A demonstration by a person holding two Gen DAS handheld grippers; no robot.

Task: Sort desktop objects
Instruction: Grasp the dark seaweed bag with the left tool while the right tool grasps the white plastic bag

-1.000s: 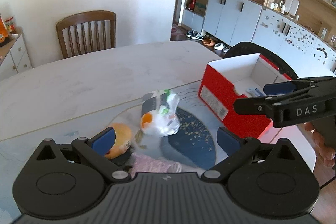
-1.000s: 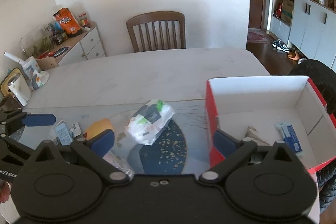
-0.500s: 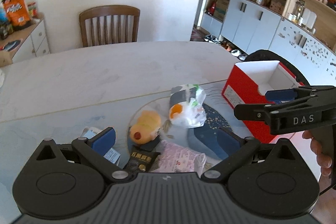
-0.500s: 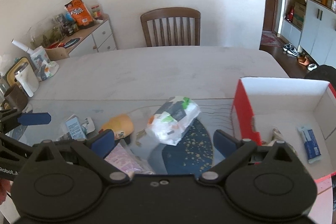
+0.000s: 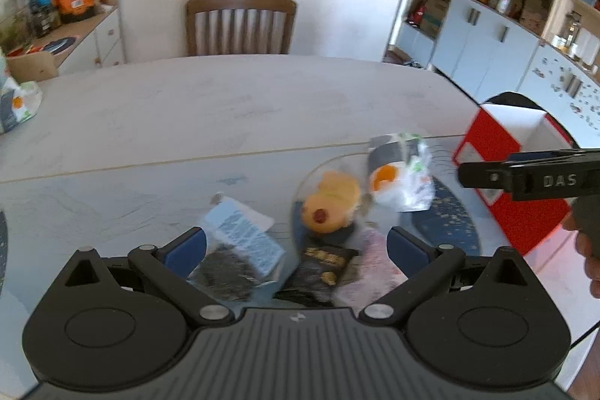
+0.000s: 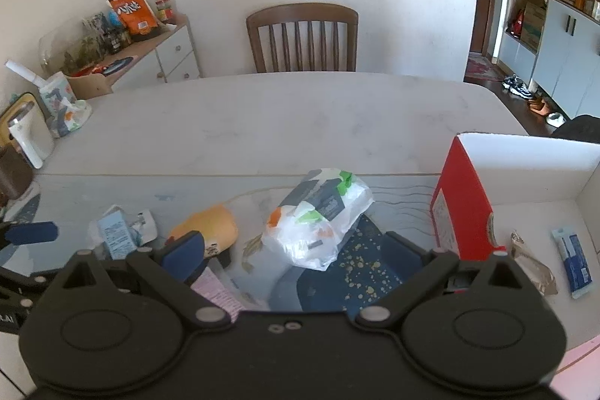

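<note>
My left gripper (image 5: pixel 296 248) is open and empty above a heap of small packets: a light blue packet (image 5: pixel 243 237), a black packet with gold print (image 5: pixel 322 267), a pink packet (image 5: pixel 369 272) and a yellow-orange toy (image 5: pixel 330 203). A white plastic-wrapped pack (image 5: pixel 399 175) lies behind them. My right gripper (image 6: pixel 294 250) is open and empty just in front of that white pack (image 6: pixel 318 216). The red box (image 6: pixel 463 205) with a white inside stands at the right and holds a blue packet (image 6: pixel 573 261) and a clear wrapper (image 6: pixel 530 259).
The white table (image 6: pixel 300 115) stretches back to a wooden chair (image 6: pixel 302 36). A tissue pack, a white dispenser (image 6: pixel 28 134) and a dark cup stand at the table's left edge. A sideboard with snack bags (image 6: pixel 131 10) is at the left; cabinets are at the right.
The left gripper has swung left and back, bringing the blue and black packets into its view. The right gripper has shifted left, away from the red box, toward the white pack.
</note>
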